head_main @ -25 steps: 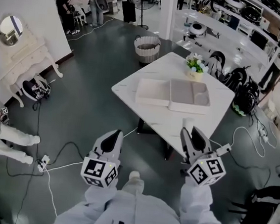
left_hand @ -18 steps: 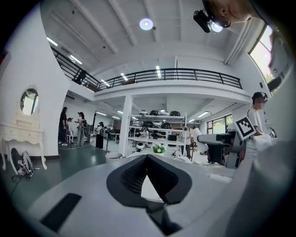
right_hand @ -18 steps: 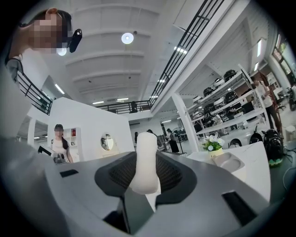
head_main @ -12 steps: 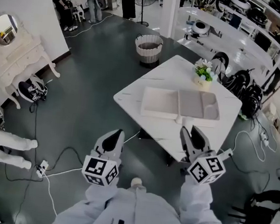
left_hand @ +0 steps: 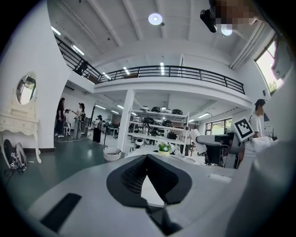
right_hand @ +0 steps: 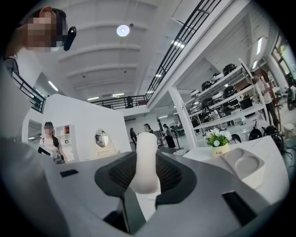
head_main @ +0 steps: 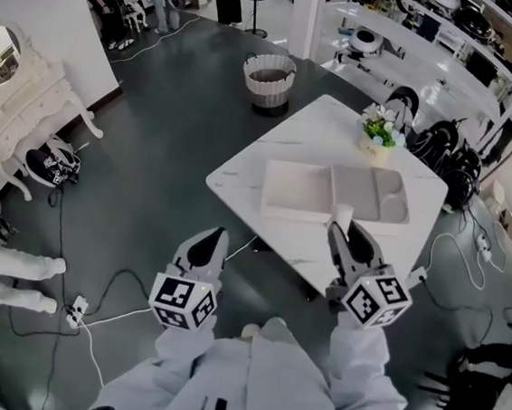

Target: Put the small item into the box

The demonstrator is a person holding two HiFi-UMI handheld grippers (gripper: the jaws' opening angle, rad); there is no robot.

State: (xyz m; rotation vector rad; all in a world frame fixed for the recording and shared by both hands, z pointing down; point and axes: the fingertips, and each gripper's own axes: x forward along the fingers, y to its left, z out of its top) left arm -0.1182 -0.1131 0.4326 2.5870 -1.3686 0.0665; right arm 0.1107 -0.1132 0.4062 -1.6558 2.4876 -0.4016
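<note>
My right tool (head_main: 348, 238) is clamped on the small item (right_hand: 146, 157): a plain white, smooth, round-topped stub standing upright between the pads, over the near side of the surface (head_main: 271, 147), just near of the open box (head_main: 371, 195). My left tool (head_main: 208, 243) is pinched narrow with nothing in it.

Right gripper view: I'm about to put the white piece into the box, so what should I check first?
1. Small item clamped in right gripper: ok.
2. Box lid open, compartments bare: ok.
3. Small item over the box: not ok, the box lies ahead and to the right.
4. Flower pot apart from the box: ok.
5. Left gripper empty: ok.
</note>
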